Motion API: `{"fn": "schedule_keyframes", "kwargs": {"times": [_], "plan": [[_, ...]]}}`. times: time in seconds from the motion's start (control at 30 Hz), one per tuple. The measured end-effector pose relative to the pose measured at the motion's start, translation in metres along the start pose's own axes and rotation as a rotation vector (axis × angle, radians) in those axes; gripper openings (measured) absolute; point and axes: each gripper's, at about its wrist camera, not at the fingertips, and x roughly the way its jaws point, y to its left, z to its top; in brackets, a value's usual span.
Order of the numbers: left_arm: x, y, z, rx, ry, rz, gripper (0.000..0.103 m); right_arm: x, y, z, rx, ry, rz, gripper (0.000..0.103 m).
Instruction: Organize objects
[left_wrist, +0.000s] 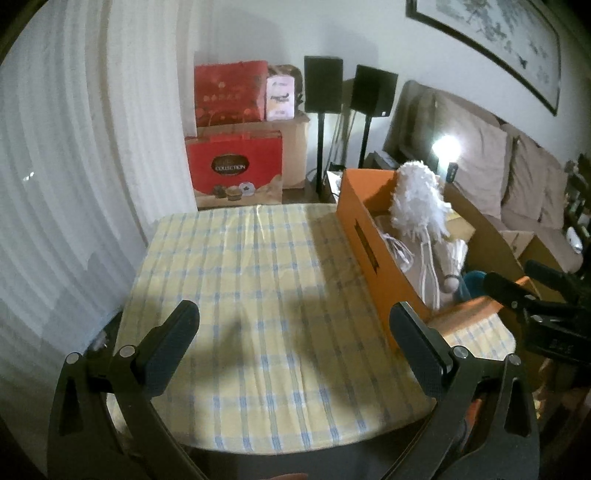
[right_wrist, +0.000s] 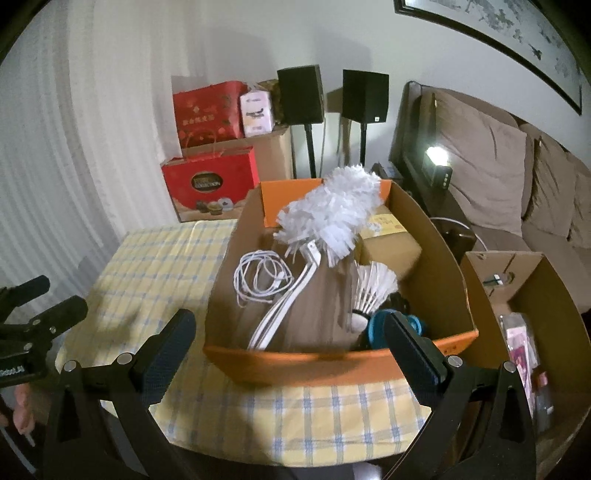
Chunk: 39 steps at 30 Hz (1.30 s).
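The orange box (right_wrist: 332, 363) hides the lower parts of its contents, and a blue object (right_wrist: 376, 325) beside the shuttlecock (right_wrist: 373, 290) is too obscured for me to identify. The box, also holding a white duster (right_wrist: 332, 218) and coiled cable (right_wrist: 258, 277), sits on the checked surface (left_wrist: 258, 295), directly ahead of my right gripper (right_wrist: 290, 354) and right of my left gripper (left_wrist: 295, 347). I hold both grippers wide, empty and touching nothing.

A box (right_wrist: 332, 363) sits on the table (right_wrist: 155, 266) along its right edge, reaching from near the front edge to the back edge. In the box, a cable (right_wrist: 258, 275) lies at the left, a duster (right_wrist: 332, 218) leans across the middle, and a shuttlecock (right_wrist: 373, 288) rests right of the duster. A second box (right_wrist: 554, 295) stands off the table's right edge.
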Motion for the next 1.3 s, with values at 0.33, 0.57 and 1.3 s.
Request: {"fn": "schedule_keyframes", "kwargs": {"times": [0.33,0.57,1.3], "plan": [[-0.011,0.001,-0.015,-0.038,0.002,-0.014,0.103,-0.012,0.011,-0.021,-0.013,0.003,-0.004,0.102],[-0.017,-0.003,-0.027,-0.014,-0.003,0.029,0.103,-0.021,0.016,-0.028,-0.014,-0.002,-0.016,0.102],[-0.020,0.002,-0.037,-0.026,0.000,0.059,0.103,-0.027,0.019,-0.034,0.000,-0.017,-0.028,0.102]]}}
